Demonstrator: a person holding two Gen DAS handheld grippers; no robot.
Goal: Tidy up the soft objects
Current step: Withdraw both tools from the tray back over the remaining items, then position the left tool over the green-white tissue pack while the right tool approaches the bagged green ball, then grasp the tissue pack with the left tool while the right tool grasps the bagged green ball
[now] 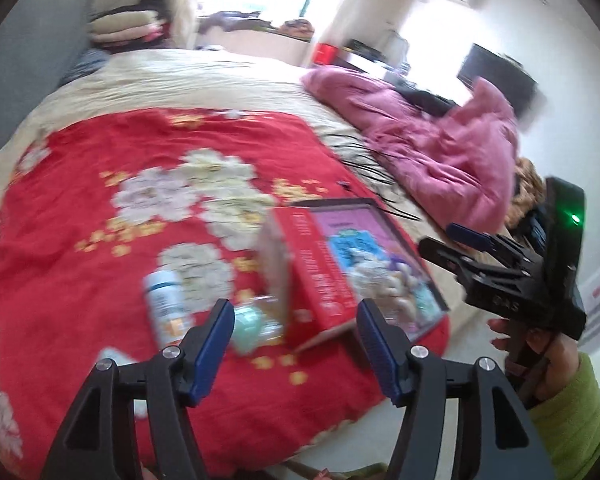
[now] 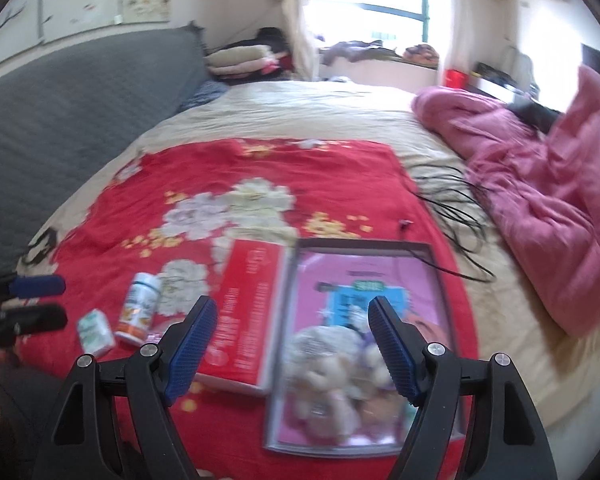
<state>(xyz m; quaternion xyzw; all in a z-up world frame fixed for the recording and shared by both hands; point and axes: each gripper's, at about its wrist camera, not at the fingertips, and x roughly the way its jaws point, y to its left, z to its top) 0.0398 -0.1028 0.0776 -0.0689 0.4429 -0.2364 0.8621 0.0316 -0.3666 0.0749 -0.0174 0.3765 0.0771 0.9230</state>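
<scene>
A red flowered cloth (image 1: 100, 208) (image 2: 228, 176) covers the near part of the bed. On it lie a pink tray (image 2: 364, 344) (image 1: 380, 264) with several plush toys, a red box (image 2: 248, 312) (image 1: 320, 276), a white bottle (image 2: 140, 308) (image 1: 164, 300) and a small green-white pack (image 2: 96, 330) (image 1: 248, 328). My left gripper (image 1: 296, 340) is open and empty, hovering near the pack and the box. My right gripper (image 2: 292, 344) is open and empty, above the box and tray; it also shows in the left wrist view (image 1: 448, 240). The left gripper's fingertips (image 2: 40, 286) show at the left edge.
A crumpled pink quilt (image 1: 432, 148) (image 2: 540, 184) lies on the bed's right side. Black cables (image 2: 452, 204) (image 1: 372, 164) trail beside the cloth. A grey headboard (image 2: 68, 120) is at the left. Folded bedding (image 2: 244, 60) sits in the far corner.
</scene>
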